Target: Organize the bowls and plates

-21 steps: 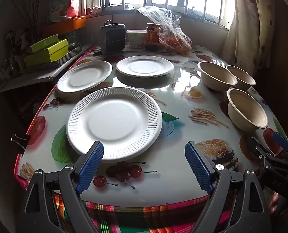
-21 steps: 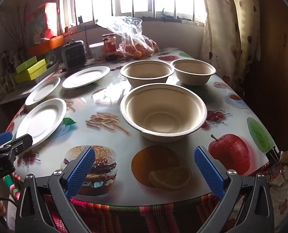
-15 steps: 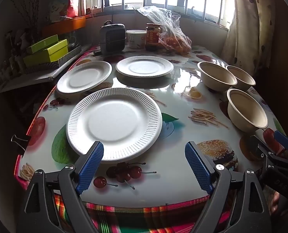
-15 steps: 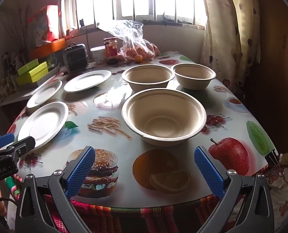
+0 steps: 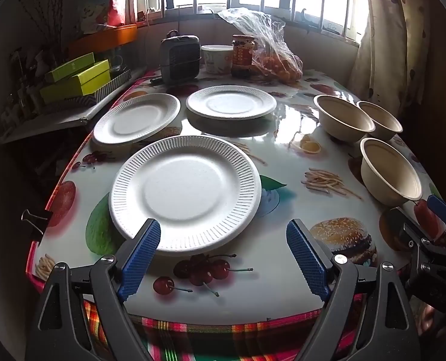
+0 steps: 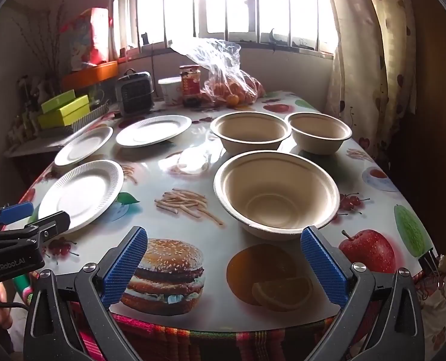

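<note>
Left tool (image 5: 223,258) jaws spread wide, nothing between them; nearest plate (image 5: 185,194) sits just ahead, its near rim reachable. Bare counter (image 5: 283,156) strip runs between plates and bowls. Right tool (image 6: 223,267) also wide open, front bowl (image 6: 275,194) straight ahead. Two rear bowls (image 6: 250,132) nearly touch, tight gap. Heater (image 5: 179,58), jar (image 5: 242,55) and bag (image 5: 271,54) block the far edge.

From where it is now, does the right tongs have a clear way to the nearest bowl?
Probably yes. The right tongs stand open and empty, facing the nearest bowl, with only bare tablecloth between. The bowl looks about as wide as the opening, so gripping its rim seems likelier.
</note>
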Demonstrator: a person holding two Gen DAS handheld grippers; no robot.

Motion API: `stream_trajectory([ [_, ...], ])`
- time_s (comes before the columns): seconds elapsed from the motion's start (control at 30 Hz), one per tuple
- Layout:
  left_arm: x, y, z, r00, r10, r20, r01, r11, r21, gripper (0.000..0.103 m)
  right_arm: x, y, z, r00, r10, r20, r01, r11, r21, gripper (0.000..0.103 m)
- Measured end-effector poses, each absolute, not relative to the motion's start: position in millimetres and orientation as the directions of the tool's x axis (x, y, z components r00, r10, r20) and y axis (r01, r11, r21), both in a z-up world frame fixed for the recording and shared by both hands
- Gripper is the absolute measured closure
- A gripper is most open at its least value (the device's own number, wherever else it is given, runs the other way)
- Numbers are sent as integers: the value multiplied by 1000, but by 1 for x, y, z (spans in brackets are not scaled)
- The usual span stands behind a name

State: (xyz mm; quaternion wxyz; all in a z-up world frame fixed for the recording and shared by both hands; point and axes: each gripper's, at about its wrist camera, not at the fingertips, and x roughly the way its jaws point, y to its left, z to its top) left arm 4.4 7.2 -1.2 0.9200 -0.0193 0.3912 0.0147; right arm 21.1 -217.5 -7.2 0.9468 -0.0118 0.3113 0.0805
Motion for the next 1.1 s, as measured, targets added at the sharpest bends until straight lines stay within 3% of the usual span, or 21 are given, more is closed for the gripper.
stream_trajectory([
  [1.1, 4, 16, 1, 698, 15, -716, -52, 998, -30, 17, 23, -207, -9, 790, 155, -593, -176, 984, 23, 0],
])
